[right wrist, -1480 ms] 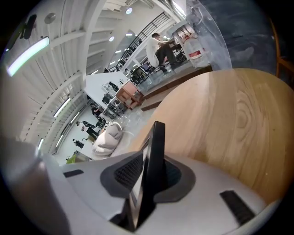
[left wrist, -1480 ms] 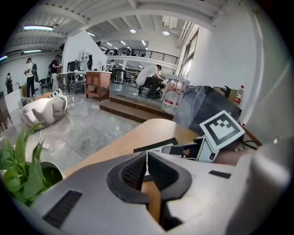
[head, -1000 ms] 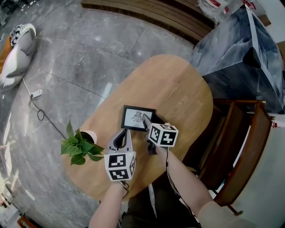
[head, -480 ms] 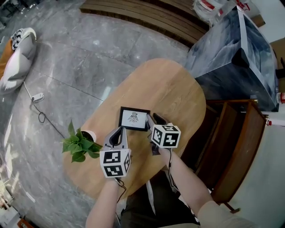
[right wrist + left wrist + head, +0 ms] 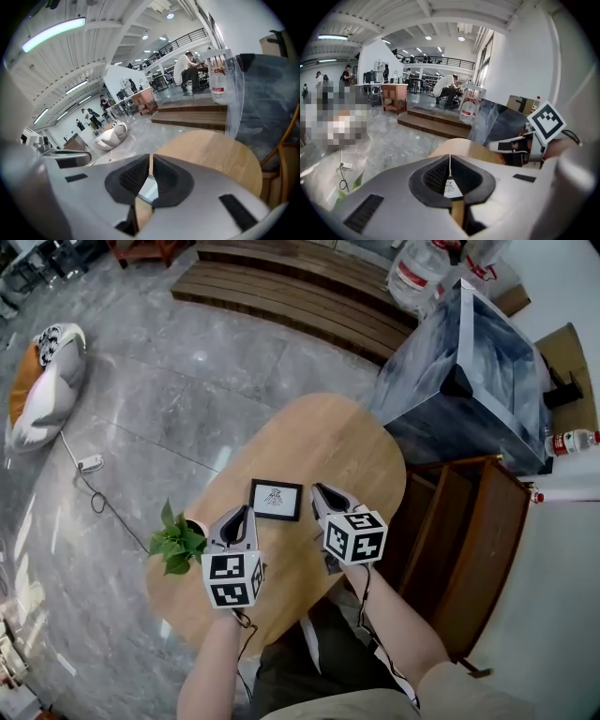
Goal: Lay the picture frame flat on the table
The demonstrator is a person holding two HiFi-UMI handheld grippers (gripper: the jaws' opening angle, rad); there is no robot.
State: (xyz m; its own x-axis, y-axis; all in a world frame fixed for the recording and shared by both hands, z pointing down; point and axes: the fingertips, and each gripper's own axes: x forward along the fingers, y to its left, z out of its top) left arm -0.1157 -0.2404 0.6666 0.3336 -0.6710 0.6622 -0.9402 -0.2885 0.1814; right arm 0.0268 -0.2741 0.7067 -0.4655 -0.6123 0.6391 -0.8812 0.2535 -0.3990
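Lying flat and face up on the oval wooden table [image 5: 356, 442], the picture frame [image 5: 277, 500] appeared whole in the head view only. Each gripper view gave just a sliver of it through the opening behind the pads.

The left gripper view alone showed the other tool's marker cube [image 5: 545, 123] side on. Both gripper views took in a far hall with people, outside the head view.

Container: one potted plant [image 5: 177, 543] with green leaves, at the table's left edge, left of the left gripper.

Left gripper [image 5: 236, 513]: jaws pressed together, nothing held.

Right gripper [image 5: 320, 489]: jaws had just been closing and met at the tips, nothing between them.

Pose: both forearms reached in from the near edge. The grippers pointed away and downward, one at each side of the frame, neither gripping it.
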